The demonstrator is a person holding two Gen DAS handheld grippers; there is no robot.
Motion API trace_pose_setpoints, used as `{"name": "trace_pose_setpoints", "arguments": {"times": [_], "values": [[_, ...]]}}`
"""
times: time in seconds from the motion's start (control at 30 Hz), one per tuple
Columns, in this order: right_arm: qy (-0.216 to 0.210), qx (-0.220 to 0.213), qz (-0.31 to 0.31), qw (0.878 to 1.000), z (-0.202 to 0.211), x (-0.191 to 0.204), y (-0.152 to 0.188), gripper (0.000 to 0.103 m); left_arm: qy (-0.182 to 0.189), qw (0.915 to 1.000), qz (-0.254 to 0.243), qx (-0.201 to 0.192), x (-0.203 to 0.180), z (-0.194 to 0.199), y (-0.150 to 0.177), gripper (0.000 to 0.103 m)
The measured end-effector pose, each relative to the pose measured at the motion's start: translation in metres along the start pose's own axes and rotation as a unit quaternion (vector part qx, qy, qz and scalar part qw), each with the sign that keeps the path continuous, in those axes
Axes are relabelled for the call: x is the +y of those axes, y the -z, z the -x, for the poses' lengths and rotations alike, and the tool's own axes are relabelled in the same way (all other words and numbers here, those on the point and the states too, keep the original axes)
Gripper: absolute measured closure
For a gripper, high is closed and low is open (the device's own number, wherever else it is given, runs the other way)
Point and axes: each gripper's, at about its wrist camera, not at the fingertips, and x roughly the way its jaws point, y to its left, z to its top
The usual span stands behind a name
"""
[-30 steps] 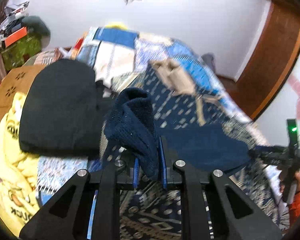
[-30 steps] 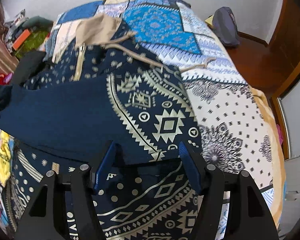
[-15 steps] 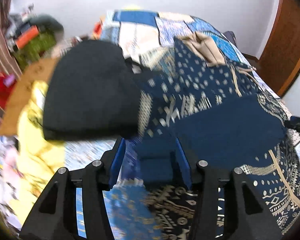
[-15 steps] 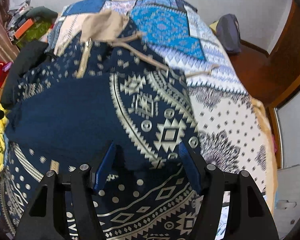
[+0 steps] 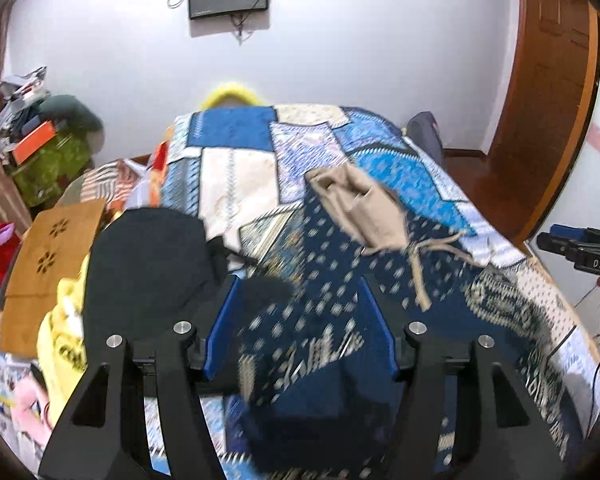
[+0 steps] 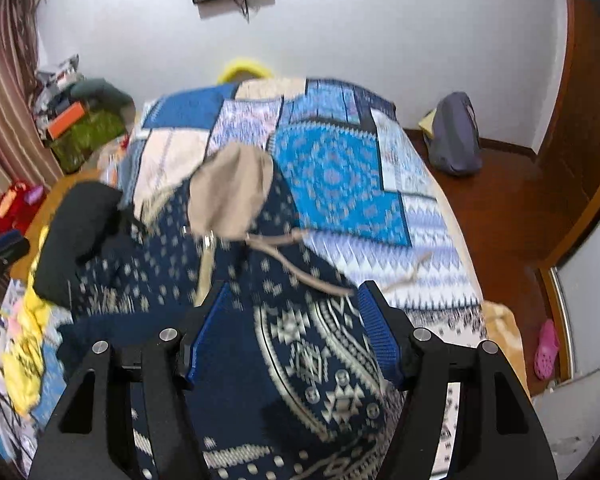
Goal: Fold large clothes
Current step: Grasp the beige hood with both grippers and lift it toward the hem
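A navy hooded garment with a pale geometric pattern (image 5: 328,280) lies on the bed, its beige-lined hood (image 5: 360,212) and drawcords toward the far end. It also shows in the right wrist view (image 6: 308,344), hood (image 6: 228,196) at its far end. My left gripper (image 5: 300,324) is open and empty above the garment's near part. My right gripper (image 6: 288,328) is open and empty above the patterned panel. The right gripper shows at the right edge of the left wrist view (image 5: 580,248).
A black garment (image 5: 148,264) and yellow printed cloth (image 5: 60,336) lie left of the navy one. The bed has a blue patchwork cover (image 6: 340,168). A wooden board (image 5: 48,264), clutter and a green box (image 5: 48,164) stand left; a grey bag (image 6: 456,140) is on the floor right.
My left gripper has let go of the navy fold it held and now stands open. Both grippers have tilted up and drawn back from the garment, which now lies folded over.
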Motion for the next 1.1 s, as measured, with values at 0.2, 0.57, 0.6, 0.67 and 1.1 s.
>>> {"name": "trace_pose_setpoints", "arguments": {"times": [0.2, 0.57, 0.6, 0.67, 1.1], "values": [[-0.016, -0.013, -0.015, 1.000, -0.019, 0.001, -0.024, 0.041, -0.001, 0.9999, -0.009, 0.014, -0.016, -0.047, -0.029, 0.043], [-0.008, 0.039, -0.021, 0.999, -0.112, 0.000, -0.065, 0.041, 0.022, 0.9951, 0.042, 0.087, -0.016, -0.150, -0.044, 0.043], [-0.011, 0.048, -0.026, 0.998, -0.122, -0.001, -0.066, 0.041, 0.022, 0.9946, 0.044, 0.091, -0.017, -0.157, -0.044, 0.043], [-0.021, 0.068, -0.038, 0.997, -0.144, -0.003, -0.067, 0.041, 0.025, 0.9931, 0.049, 0.104, -0.018, -0.175, -0.044, 0.043], [-0.085, 0.130, -0.118, 0.981, -0.226, -0.020, -0.043, 0.054, 0.068, 0.9710, 0.135, 0.185, -0.005, -0.260, -0.028, 0.042]]}}
